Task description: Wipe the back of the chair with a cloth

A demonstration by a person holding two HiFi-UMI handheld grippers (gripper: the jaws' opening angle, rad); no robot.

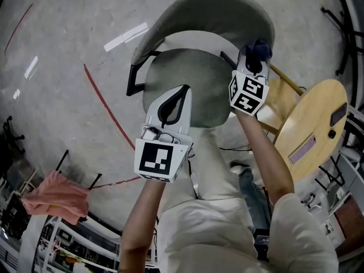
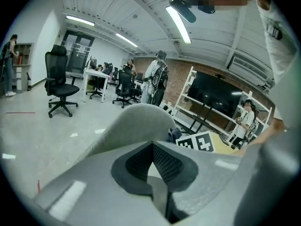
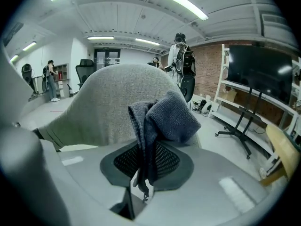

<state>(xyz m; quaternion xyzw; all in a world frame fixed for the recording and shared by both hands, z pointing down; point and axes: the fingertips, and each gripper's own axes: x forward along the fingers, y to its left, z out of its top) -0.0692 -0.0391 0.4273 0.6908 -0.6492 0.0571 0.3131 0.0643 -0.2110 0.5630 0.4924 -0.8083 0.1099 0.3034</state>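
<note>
At the chair's right shoulder, head view: right gripper point(image 1: 254, 61) sits at the right-hand end of the curved grey backrest point(image 1: 210, 10), jaws clamped on a bunched dark blue cloth point(image 1: 263, 50). Right gripper view confirms the hold: a fold of the cloth is pinched between the pads, and the rest bulges out ahead of the tips. The backrest fills the space directly beyond the cloth, slightly to the left of it. Whether the cloth is touching the fabric or sitting just off it cannot be told from either view.

Left gripper point(image 1: 177, 98) hangs over the seat point(image 1: 187, 75), short of the backrest. Its jaws are together with nothing between them, and it takes no part in the wipe as things stand.

The key relation is that the backrest's long axis runs side to side across the head view, bowed away from the person, and the cloth is at its right extreme. Judged from that, the wipe has nearly the whole arc to cover, and the travel should go leftward along the curve, following the bow rather than cutting straight across. The right arm is plainly the nearer one.

A round wooden table point(image 1: 310, 124) stands close beside the chair on the right, near the working elbow. A loose tail of cloth dangling below the jaws could drag on the pass.
</note>
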